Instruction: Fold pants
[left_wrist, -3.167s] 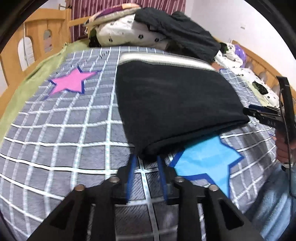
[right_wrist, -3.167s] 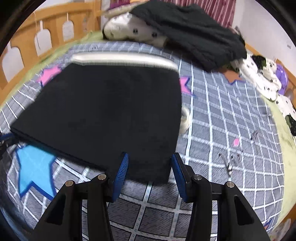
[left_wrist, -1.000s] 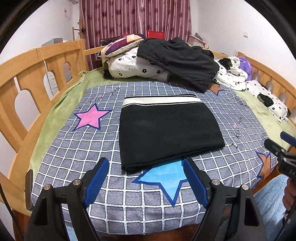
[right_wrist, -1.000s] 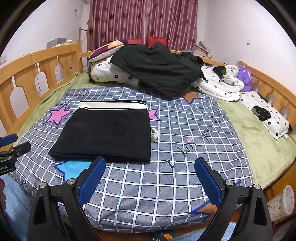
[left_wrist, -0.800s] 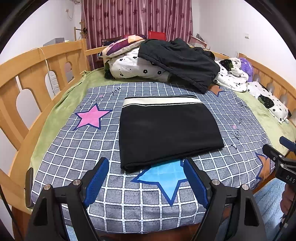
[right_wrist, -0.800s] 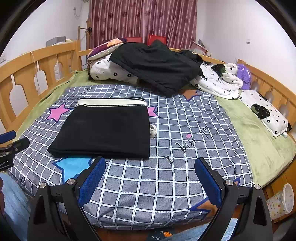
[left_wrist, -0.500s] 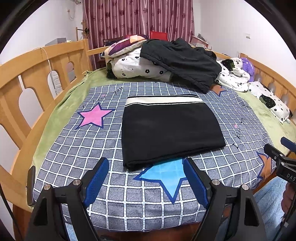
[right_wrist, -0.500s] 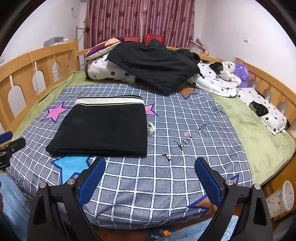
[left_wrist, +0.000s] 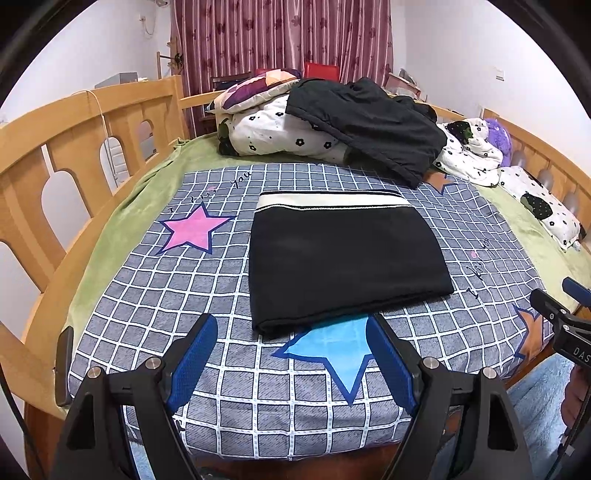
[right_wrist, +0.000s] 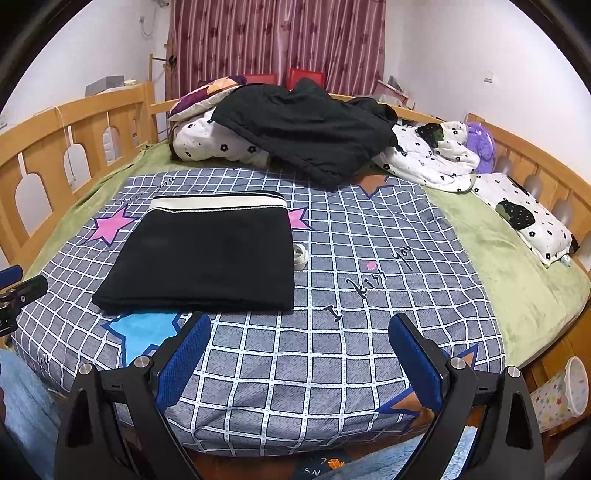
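On the checked bedspread (left_wrist: 207, 295) the black pants (left_wrist: 343, 258) lie folded flat, cream waistband at the far edge. Left gripper (left_wrist: 291, 354) and right gripper (right_wrist: 299, 350) hang short of them, fingers spread wide, holding nothing.

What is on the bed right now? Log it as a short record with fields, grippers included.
pants: folded black rectangle, pale waistband on the far edge, flat on the checked sheet
drawstring: white loop sticking out at the pants' right side
left gripper: open, holding nothing, short of the pants
right gripper: open, holding nothing, short of the pants
background: dark clothing heaped on floral bedding at the far end
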